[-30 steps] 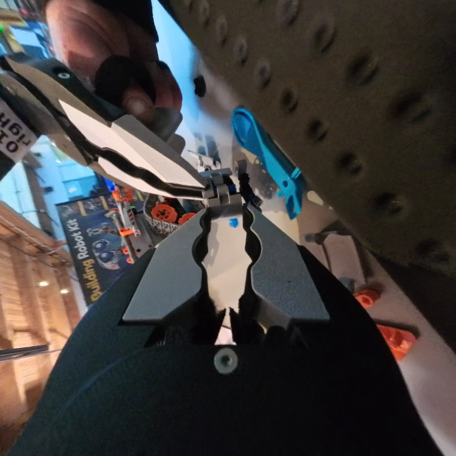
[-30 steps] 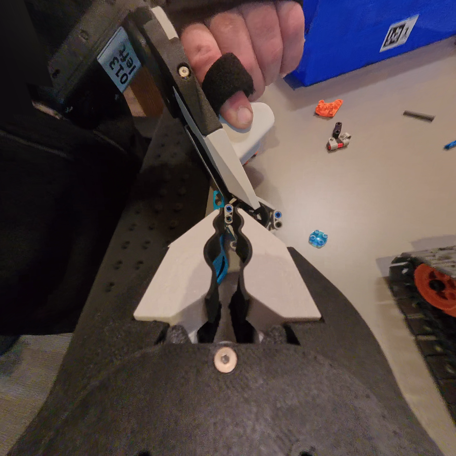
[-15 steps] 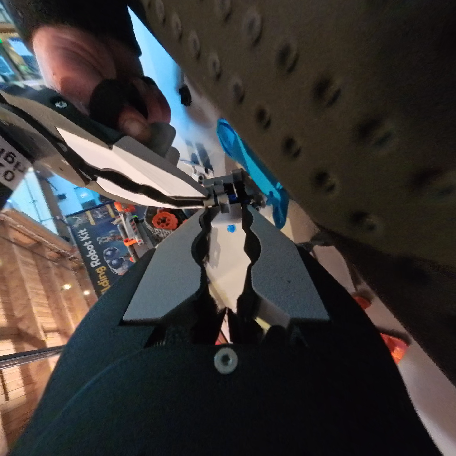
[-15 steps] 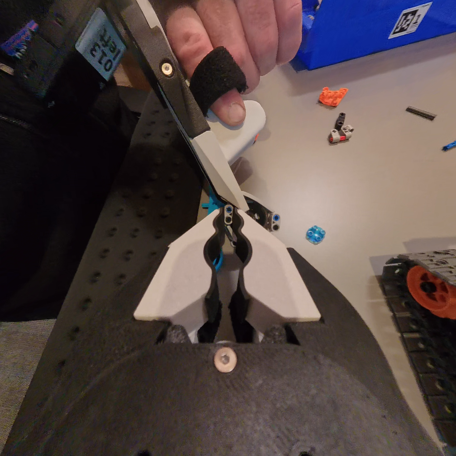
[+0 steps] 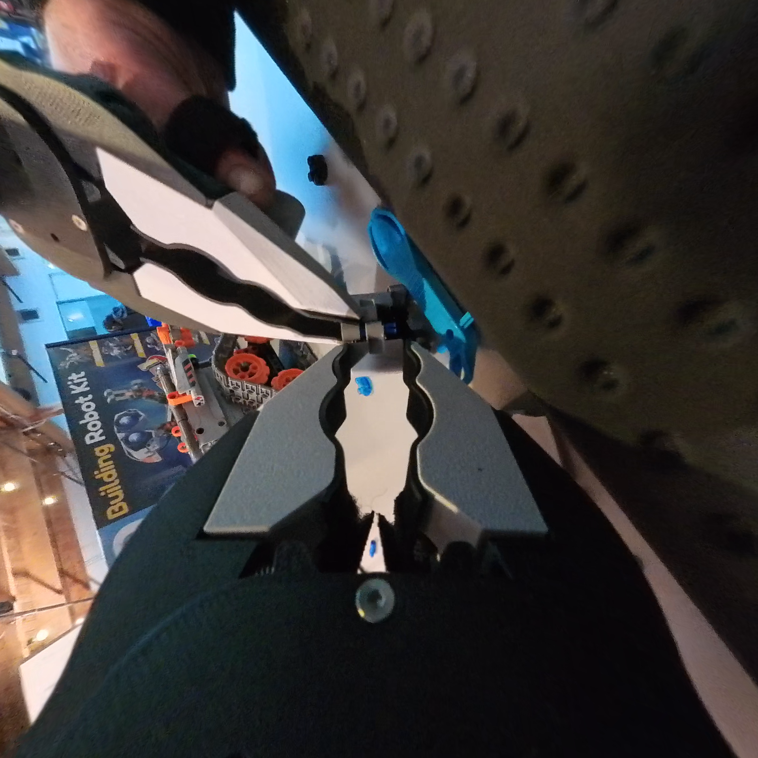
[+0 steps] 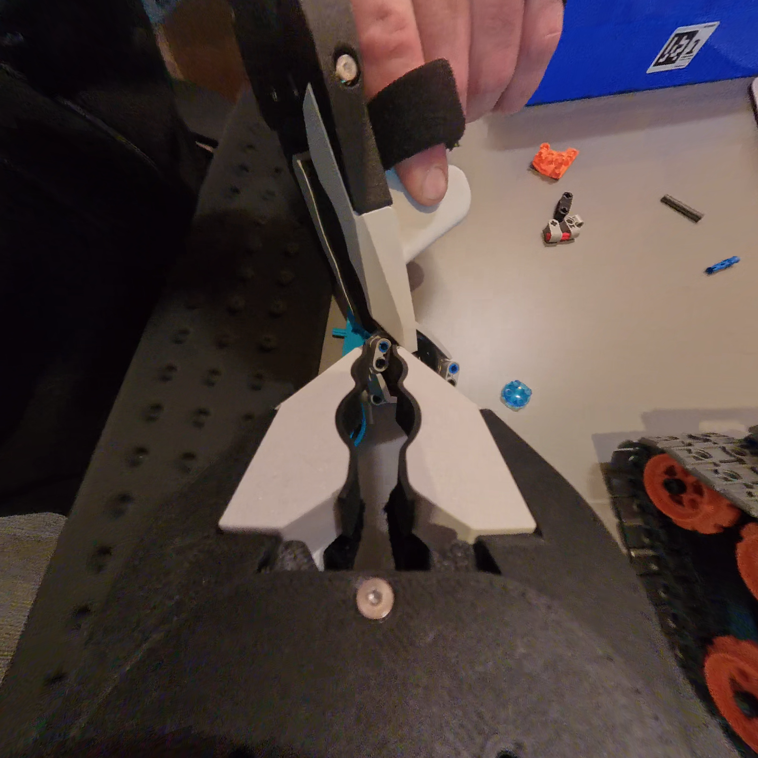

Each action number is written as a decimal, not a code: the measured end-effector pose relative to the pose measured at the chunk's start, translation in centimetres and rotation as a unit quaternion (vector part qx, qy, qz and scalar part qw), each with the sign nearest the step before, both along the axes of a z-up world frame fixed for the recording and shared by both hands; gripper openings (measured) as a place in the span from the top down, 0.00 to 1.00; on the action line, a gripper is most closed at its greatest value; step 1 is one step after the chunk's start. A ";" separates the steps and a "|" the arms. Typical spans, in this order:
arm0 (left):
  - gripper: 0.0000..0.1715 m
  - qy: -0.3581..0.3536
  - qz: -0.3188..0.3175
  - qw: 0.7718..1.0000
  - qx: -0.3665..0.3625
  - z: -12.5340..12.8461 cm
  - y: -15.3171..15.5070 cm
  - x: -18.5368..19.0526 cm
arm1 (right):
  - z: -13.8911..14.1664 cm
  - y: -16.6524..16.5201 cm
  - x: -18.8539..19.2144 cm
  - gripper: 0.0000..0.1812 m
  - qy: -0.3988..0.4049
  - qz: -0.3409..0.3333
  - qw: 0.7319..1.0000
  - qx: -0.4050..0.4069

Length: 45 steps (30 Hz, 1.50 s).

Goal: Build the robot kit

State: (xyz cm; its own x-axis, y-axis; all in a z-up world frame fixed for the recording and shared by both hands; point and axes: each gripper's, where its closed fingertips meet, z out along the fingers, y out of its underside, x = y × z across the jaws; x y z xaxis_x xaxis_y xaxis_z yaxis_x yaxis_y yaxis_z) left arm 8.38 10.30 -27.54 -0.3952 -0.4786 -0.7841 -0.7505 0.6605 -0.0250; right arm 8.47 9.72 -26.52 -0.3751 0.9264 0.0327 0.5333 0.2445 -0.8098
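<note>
Drawn in closer than a second ago, left claw (image 5: 377, 350) and the hand (image 6: 451, 53) gripping it looming larger and more upright ahead of the right claw (image 6: 379, 357). Both claws meeting tip to tip on one small brick assembly (image 5: 383, 328) held above the table (image 6: 574, 328). Right claw pinched tight on the grey connector end with its blue pins; left claw clamped on the black end, fingers kept apart by the piece between them. Teal lever (image 5: 426, 295) just beyond the left claw's right finger, against a dark perforated board (image 6: 229, 369). Right of the right claw, near: round clear-blue stud (image 6: 516, 394). Farther right: tracked model with orange wheels (image 6: 689, 492). Well ahead and to the right: orange brick (image 6: 554, 160).
</note>
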 end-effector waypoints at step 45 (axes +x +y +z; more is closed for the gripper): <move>0.84 -0.028 0.013 1.000 -0.005 -1.3 0.5 -1.1 | -1.4 -0.5 2.1 0.82 -0.088 -0.019 0.996 0.022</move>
